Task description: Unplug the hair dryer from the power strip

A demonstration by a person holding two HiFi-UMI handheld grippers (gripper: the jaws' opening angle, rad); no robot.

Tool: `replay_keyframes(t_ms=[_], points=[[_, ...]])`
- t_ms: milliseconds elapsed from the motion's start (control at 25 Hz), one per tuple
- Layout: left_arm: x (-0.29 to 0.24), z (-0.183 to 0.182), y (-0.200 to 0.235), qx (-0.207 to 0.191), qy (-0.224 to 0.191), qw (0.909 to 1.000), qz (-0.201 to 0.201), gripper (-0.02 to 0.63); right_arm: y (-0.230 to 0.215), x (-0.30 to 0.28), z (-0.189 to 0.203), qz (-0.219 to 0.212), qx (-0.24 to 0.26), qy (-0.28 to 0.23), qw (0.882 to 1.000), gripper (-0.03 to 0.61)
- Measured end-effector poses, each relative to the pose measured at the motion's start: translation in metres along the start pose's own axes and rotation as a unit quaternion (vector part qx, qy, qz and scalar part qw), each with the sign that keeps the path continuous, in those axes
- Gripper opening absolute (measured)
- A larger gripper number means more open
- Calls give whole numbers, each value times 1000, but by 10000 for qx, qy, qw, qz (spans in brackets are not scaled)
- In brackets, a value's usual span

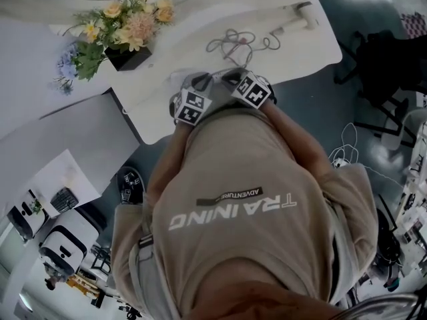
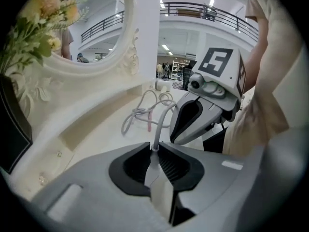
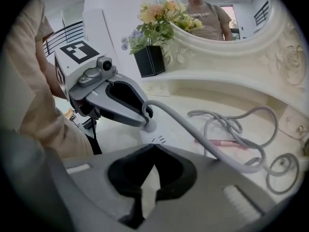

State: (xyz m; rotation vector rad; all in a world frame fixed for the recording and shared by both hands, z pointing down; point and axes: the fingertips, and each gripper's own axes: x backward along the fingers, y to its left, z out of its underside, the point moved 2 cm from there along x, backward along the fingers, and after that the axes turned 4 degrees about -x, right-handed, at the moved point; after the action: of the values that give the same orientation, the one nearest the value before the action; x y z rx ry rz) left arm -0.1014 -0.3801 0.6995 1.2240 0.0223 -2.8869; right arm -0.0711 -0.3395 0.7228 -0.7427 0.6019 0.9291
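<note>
My left gripper is shut on the grey plug, right where its cable leaves it. The plug sits in the white power strip near the table's front edge. A white slab of that strip shows between the meeting jaws of my right gripper, which is shut on it. In the head view both grippers, left and right, lie close together at the table edge. The cable loops across the table toward the white hair dryer at the far right.
A black vase of flowers stands at the back left of the white dressing table. An ornate mirror frame rises behind it. A thin pink thing lies under the cable loops. A black chair stands off to the right.
</note>
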Motion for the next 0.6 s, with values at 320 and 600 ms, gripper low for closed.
replay_keyframes(t_ms=[320, 600], points=[[8, -7, 1, -72, -202, 9994, -256, 58, 2, -2, -5, -219, 168, 272, 9992, 3], [18, -28, 1, 229, -270, 9989, -297, 58, 1, 9, -5, -469, -40, -56, 9989, 3]])
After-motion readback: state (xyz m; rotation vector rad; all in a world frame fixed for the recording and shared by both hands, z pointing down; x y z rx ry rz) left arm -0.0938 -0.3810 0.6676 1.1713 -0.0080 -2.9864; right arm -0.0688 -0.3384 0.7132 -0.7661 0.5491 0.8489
